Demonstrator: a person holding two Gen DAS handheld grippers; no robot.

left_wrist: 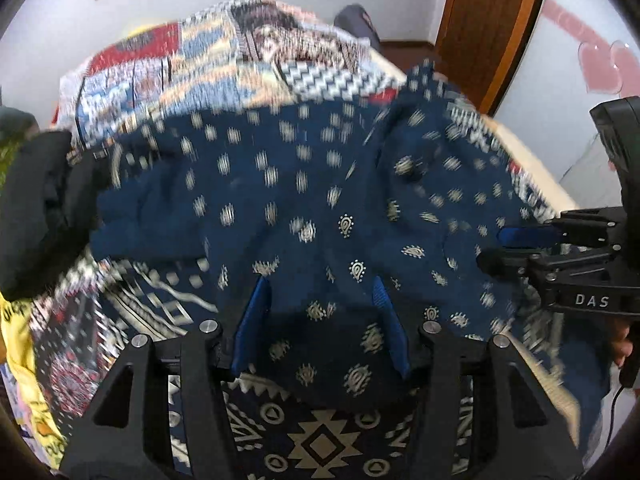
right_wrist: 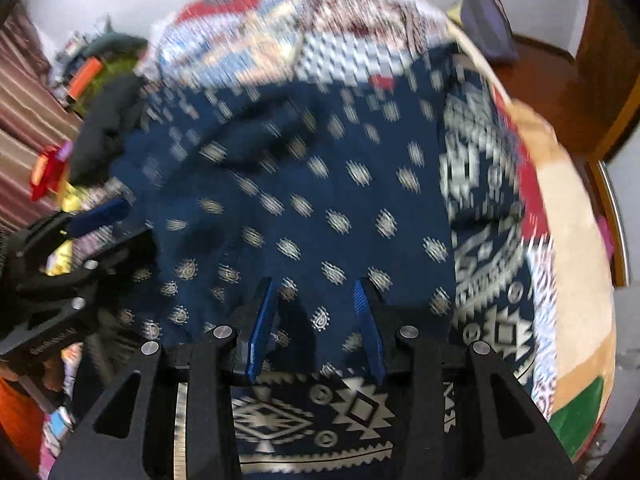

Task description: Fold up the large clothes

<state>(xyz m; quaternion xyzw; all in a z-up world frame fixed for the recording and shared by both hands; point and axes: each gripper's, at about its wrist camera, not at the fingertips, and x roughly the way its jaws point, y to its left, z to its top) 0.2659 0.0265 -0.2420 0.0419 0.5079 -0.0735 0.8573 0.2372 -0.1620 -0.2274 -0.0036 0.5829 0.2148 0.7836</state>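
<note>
Garment spread on bed, hem between open left gripper fingers. Right gripper open over cloth. Bed edge at 3 o'clock.

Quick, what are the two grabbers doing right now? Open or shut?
Left gripper: open, fingers apart over the blue patterned garment, not pinching it.
Right gripper: open, fingers apart over the same garment, holding nothing.

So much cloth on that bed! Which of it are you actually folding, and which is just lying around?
Part of the job:
- navy paisley garment, spread on the bed
- left gripper and right gripper, fingers apart over its near edge

Just lying about:
- patchwork blanket beyond it
- black garment at the left
- yellow cloth
- dark cushion at the far corner
</note>
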